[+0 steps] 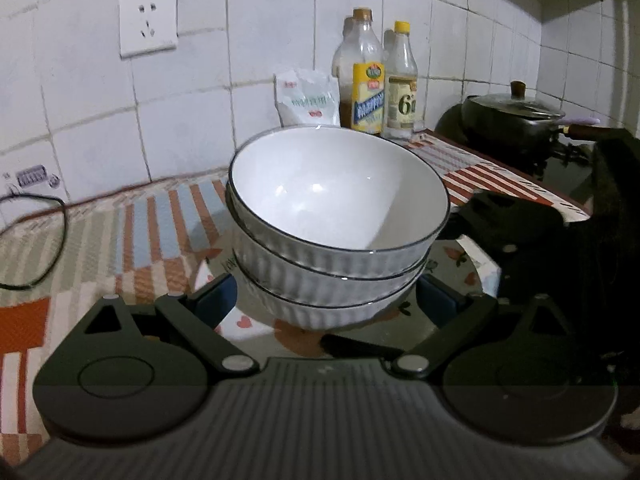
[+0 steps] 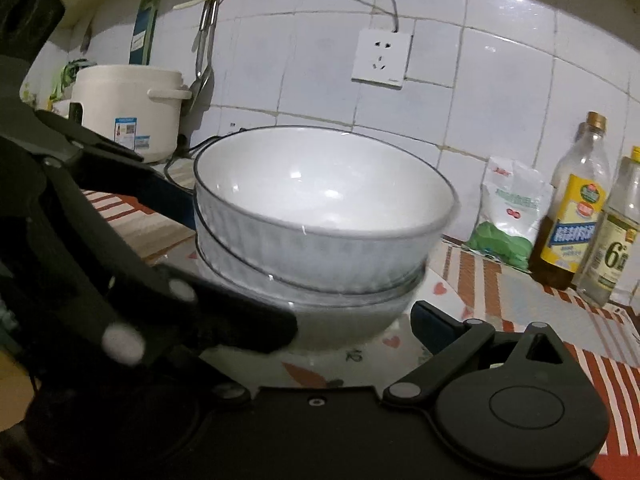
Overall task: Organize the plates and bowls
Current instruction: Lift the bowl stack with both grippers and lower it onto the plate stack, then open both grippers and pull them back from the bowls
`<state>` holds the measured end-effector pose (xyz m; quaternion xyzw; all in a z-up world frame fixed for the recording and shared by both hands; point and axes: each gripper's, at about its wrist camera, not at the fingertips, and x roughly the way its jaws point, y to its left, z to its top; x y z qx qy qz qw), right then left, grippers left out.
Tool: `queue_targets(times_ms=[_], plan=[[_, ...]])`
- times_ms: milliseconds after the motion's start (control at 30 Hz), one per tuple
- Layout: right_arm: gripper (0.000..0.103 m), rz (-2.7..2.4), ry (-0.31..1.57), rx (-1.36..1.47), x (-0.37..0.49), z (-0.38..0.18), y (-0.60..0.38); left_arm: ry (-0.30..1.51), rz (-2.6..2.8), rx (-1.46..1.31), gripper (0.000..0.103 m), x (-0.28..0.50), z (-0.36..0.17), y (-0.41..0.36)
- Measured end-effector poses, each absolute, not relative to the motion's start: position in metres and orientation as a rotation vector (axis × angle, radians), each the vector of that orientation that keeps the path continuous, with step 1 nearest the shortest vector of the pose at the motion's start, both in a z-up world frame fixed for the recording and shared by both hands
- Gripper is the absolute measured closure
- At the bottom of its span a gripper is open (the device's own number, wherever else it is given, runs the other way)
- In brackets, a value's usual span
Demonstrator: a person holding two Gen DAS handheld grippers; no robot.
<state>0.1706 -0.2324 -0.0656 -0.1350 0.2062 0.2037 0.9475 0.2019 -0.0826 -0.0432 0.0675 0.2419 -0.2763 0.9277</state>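
Bowls sit nested three high on a heart-printed plate, on the striped counter cloth. Left gripper is spread wide, its fingers either side of the bottom bowl, gripping nothing. Stacking looks finished (I'd guess); next it would close or back off. Right gripper seems released too, though its left finger is hidden behind the other tool.

1. White ribbed bowls are sitting nested in a stack on a patterned plate.
2. The right gripper is spreading wide around the stack's base, its right finger just beside the lowest bowl.
3. The left gripper is reaching in, touching the stack's left side.
4. A rice cooker and oil bottles are standing along the tiled wall.
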Motion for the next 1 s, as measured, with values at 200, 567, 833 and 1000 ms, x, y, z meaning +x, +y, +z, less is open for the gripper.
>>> queue_targets(times_ms=[200,567,833,1000], plan=[[0.002,0.401,0.372,-0.26,0.147,-0.061,-0.239,0.456,-0.531,0.134,0.006,0.187,-0.043,-0.078],[0.003,0.325,0.324,-0.113,0.099,-0.053,-0.257,0.399,-0.48,0.068,0.004,0.14,-0.029,-0.056],[0.014,0.276,0.249,0.084,0.063,-0.015,-0.291,0.327,-0.366,0.132,0.003,0.088,-0.003,-0.05],[0.009,0.207,0.221,0.054,0.036,0.016,-0.288,0.283,-0.272,0.167,0.002,0.062,0.016,-0.053]])
